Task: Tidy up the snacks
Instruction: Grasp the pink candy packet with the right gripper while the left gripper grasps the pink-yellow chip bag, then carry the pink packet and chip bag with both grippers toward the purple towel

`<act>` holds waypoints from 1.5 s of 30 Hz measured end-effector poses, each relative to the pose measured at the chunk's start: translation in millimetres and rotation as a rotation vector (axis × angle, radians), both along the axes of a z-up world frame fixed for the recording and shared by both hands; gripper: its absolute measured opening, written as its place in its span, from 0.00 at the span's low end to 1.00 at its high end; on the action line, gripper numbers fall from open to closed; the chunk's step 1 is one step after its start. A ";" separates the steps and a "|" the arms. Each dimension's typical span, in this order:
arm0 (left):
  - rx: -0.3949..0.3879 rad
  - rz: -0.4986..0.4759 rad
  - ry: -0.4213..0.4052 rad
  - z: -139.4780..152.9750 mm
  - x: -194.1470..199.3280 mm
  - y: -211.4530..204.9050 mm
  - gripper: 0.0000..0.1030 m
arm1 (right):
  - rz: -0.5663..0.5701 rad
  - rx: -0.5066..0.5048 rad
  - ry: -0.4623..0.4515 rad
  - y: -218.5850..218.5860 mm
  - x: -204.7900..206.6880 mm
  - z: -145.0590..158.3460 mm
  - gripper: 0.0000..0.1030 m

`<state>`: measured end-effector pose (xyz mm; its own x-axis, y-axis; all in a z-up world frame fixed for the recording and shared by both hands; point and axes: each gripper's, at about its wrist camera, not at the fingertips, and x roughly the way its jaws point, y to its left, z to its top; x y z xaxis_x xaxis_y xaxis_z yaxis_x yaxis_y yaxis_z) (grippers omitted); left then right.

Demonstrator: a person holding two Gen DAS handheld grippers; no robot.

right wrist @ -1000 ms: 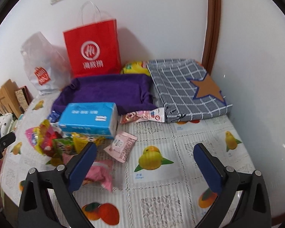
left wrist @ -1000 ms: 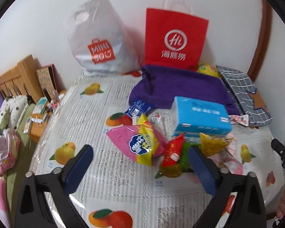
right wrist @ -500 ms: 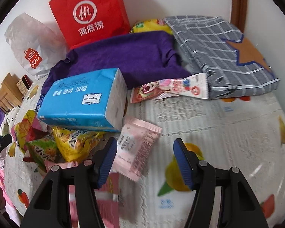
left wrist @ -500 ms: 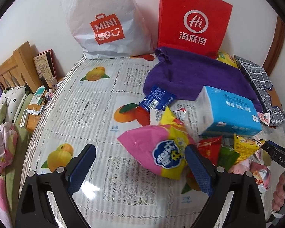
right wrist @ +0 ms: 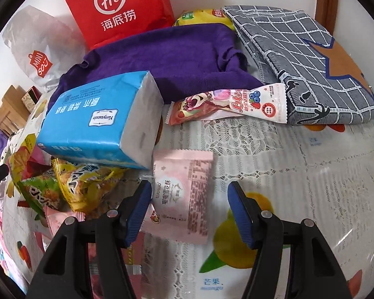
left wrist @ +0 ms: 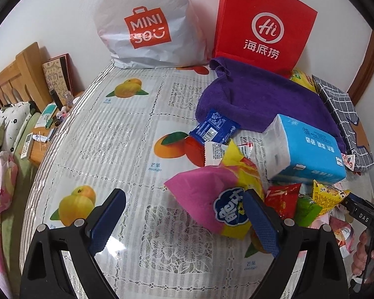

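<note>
Snack pile [left wrist: 274, 199] heaped toward right edge of table [left wrist: 127, 139], partly under blue tissue pack [right wrist: 99, 122]; pale pink packet [right wrist: 182, 194] flat on cloth just in front of tissue pack, lying between right gripper [right wrist: 189, 210] pads, jaws half-wide after narrowing, pads not pressing it; pink-and-yellow bag [left wrist: 217, 204] at pile's left edge, just beside left gripper [left wrist: 184, 220] right pad, jaws wide, nothing held; purple towel [left wrist: 259, 99] behind pile; red paper bag [left wrist: 261, 25] and white plastic bag [left wrist: 147, 25] upright along far edge against wall; grey checked cloth [right wrist: 306, 64] at far right corner.
</note>
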<state>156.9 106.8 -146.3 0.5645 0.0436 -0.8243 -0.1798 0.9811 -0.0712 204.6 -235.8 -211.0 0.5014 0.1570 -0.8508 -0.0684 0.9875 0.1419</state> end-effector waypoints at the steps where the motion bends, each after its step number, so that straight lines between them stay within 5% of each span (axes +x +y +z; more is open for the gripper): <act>1: -0.006 -0.001 0.004 -0.6 -0.1 1.6 0.92 | 0.001 -0.004 -0.004 0.4 1.2 -0.6 0.60; 6: -0.037 0.004 0.007 -2.0 -1.2 9.2 0.92 | 0.023 -0.061 -0.026 8.8 6.8 -3.0 0.61; 12: -0.086 -0.048 0.005 -4.4 5.5 1.4 0.92 | 0.034 -0.055 -0.040 4.8 4.0 -1.3 0.42; 26: -0.152 -0.091 0.064 -28.7 31.9 -20.7 0.91 | -0.019 -0.023 -0.049 -17.6 -23.1 -1.8 0.39; 35: -0.169 -0.105 0.076 -35.3 35.7 -24.9 0.66 | -0.014 -0.084 -0.088 -19.6 -34.9 -6.0 0.42; 45: -0.206 -0.122 0.064 -32.0 29.5 -24.7 0.51 | 0.002 -0.094 -0.081 -16.3 -36.7 -4.0 0.41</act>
<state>186.4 82.1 -178.3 0.5019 -0.1943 -0.8428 -0.0709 0.9619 -0.2640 167.9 -252.1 -215.0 0.5690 0.0792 -0.8185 -0.0778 0.9961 0.0423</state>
